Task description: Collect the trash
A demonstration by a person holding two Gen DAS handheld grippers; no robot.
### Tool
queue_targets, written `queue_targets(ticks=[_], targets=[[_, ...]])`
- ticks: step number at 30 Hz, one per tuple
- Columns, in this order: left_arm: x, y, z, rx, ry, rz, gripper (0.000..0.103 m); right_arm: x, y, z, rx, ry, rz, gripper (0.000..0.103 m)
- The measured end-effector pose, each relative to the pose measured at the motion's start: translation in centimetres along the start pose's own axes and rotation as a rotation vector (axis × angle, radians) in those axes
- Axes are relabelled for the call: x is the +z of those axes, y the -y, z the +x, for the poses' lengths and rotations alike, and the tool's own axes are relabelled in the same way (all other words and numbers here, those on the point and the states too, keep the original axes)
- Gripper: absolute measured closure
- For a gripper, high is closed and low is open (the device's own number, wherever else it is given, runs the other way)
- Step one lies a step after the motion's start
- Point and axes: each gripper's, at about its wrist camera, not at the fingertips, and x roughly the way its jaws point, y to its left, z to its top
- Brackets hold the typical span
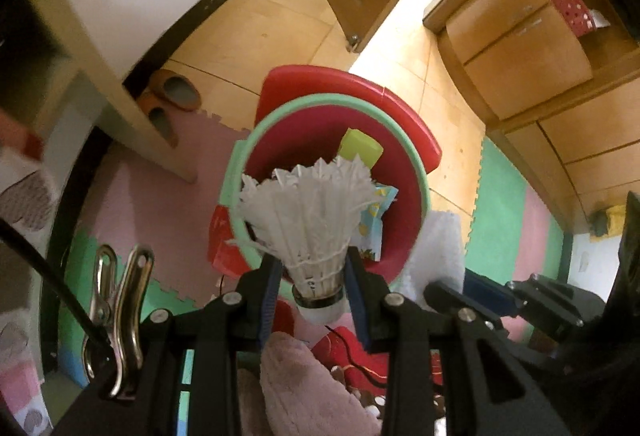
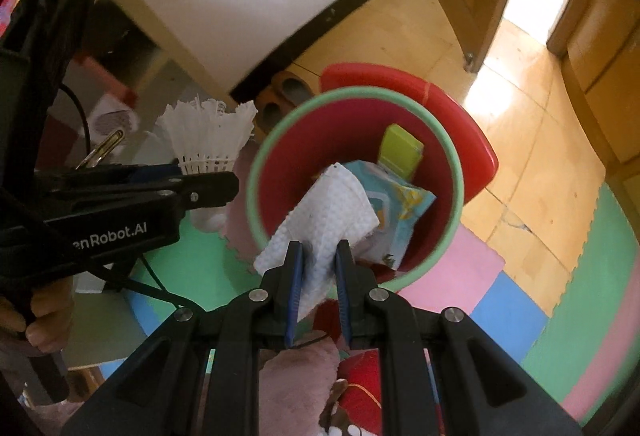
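My left gripper (image 1: 311, 261) is shut on a white feather shuttlecock (image 1: 308, 212), held by its base over the near rim of a red bin with a mint-green rim (image 1: 236, 172). My right gripper (image 2: 318, 250) is shut on a crumpled white paper towel (image 2: 324, 212) above the same bin (image 2: 454, 164). Inside the bin lie a yellow-green pack (image 2: 400, 148) and a light blue snack wrapper (image 2: 404, 208). In the right wrist view the left gripper (image 2: 208, 184) and its shuttlecock (image 2: 208, 134) sit to the left of the bin. The paper towel (image 1: 440, 248) also shows at the right of the left wrist view.
The bin's red lid (image 2: 476, 140) stands open behind it. Slippers (image 1: 176, 96) lie by a cream table leg (image 1: 120, 84). Coloured foam mats (image 2: 500, 296) cover the near floor, wood floor and cabinets (image 1: 520, 48) lie beyond. A person's pink-slippered foot (image 2: 296, 380) is below.
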Motion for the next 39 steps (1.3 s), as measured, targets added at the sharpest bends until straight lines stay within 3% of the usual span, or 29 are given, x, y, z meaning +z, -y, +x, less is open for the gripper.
queue_targets(ticks=[9,15,19,27,30,39], targets=[[1.9,0.5,6.4,0.001,-0.071,0.009,0.070,0.4,3.0,4.3,-0.029,-0.054,0.048,0.086],[2.6,0.6,8.5,0.015,-0.102,0.020,0.070,0.6,3.7,5.5,-0.035,-0.076,0.052,0.085],[3.1,1.1,8.7,0.007,-0.104,0.028,0.068,0.5,3.9,5.6,-0.029,-0.083,0.058,0.084],[3.2,1.3,8.7,0.018,-0.101,0.029,0.052,0.4,4.5,5.6,-0.052,-0.075,0.075,0.068],[3.3,1.4,8.2,0.014,-0.095,0.027,0.052,0.4,4.4,5.1,-0.053,-0.061,0.068,0.063],[3.3,1.1,4.3,0.025,-0.036,-0.021,0.051,1.0,3.3,2.7,-0.070,-0.019,0.052,0.062]])
